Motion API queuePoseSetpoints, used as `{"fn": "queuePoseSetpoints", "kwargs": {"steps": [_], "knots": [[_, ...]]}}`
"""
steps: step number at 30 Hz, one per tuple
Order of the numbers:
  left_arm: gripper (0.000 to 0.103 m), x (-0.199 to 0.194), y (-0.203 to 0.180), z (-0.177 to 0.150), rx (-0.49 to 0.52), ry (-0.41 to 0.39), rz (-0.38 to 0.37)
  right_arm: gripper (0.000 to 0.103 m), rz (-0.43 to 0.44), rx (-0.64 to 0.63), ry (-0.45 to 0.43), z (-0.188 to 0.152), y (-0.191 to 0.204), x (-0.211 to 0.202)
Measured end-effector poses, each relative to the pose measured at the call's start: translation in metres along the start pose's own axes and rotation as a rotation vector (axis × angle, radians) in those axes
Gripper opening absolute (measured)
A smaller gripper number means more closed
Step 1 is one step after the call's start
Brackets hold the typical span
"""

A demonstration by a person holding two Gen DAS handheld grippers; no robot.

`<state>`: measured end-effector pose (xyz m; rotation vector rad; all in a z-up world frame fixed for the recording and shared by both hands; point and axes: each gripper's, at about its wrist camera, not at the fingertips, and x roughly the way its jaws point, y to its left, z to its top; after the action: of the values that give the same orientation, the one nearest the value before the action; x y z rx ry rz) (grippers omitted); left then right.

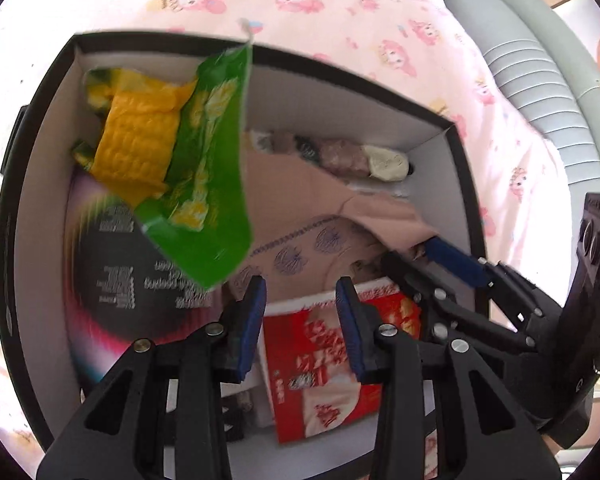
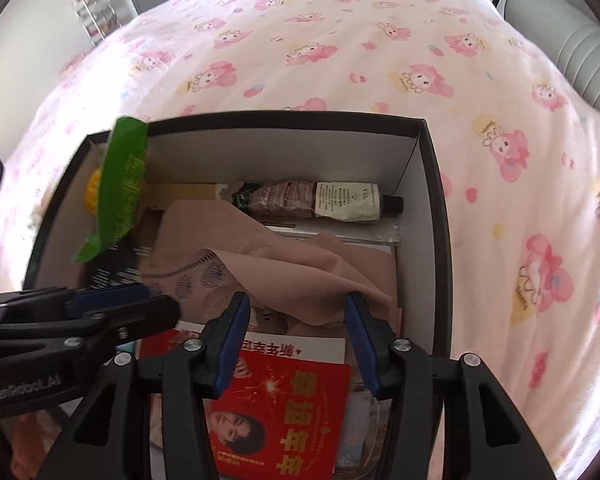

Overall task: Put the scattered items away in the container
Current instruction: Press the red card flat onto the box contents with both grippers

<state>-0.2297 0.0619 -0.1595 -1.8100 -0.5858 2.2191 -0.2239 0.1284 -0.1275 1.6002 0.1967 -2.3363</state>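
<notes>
A black box with white inner walls sits on a pink bedspread. Inside lie a beige cloth, a brown and cream tube, a red booklet and a black printed sheet. A green and yellow corn packet, blurred, stands tilted over the box's left part, and neither gripper touches it. My left gripper hangs open and empty above the red booklet. Beside it, my right gripper is open and empty over the cloth.
The pink cartoon-print bedspread stretches all around the box. A grey padded headboard or seat borders the bed on the right. A shelf with small things stands at the far left wall.
</notes>
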Motion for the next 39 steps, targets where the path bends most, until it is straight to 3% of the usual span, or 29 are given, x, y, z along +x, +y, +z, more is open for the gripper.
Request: {"fn": "queuePoseSetpoints", "kwargs": {"steps": [3, 6, 8, 13, 16, 21, 24, 31, 38, 39], "knots": [[0.037, -0.002, 0.001, -0.006, -0.015, 0.002, 0.0, 0.045, -0.018, 0.006, -0.004, -0.003, 0.003, -0.002], [0.037, -0.003, 0.003, -0.001, -0.042, -0.023, 0.044, 0.045, 0.04, 0.042, -0.034, -0.007, 0.003, -0.01], [0.037, -0.005, 0.011, 0.001, -0.06, -0.012, 0.029, 0.045, 0.038, 0.031, -0.064, -0.008, 0.006, -0.015], [0.037, 0.006, 0.013, -0.004, -0.094, 0.075, -0.115, 0.045, 0.063, 0.052, -0.022, -0.013, 0.0, -0.009], [0.037, 0.005, 0.002, -0.004, -0.082, 0.072, -0.19, 0.045, 0.073, 0.085, -0.045, -0.016, -0.008, -0.018], [0.038, -0.007, 0.0, -0.005, -0.072, 0.005, -0.123, 0.042, 0.104, 0.057, -0.045, -0.009, -0.007, -0.02], [0.038, -0.006, 0.011, -0.001, -0.09, 0.024, -0.12, 0.036, 0.133, 0.05, -0.001, -0.01, -0.005, -0.012], [0.037, -0.017, 0.041, -0.013, -0.097, 0.018, -0.099, 0.036, 0.141, 0.083, 0.088, -0.019, -0.008, 0.011], [0.038, -0.009, 0.041, -0.017, -0.084, 0.052, -0.121, 0.036, 0.206, 0.099, 0.059, -0.039, -0.014, -0.015], [0.038, 0.008, 0.029, -0.008, -0.085, 0.051, -0.131, 0.036, 0.217, 0.106, 0.043, -0.039, -0.017, -0.019]]}}
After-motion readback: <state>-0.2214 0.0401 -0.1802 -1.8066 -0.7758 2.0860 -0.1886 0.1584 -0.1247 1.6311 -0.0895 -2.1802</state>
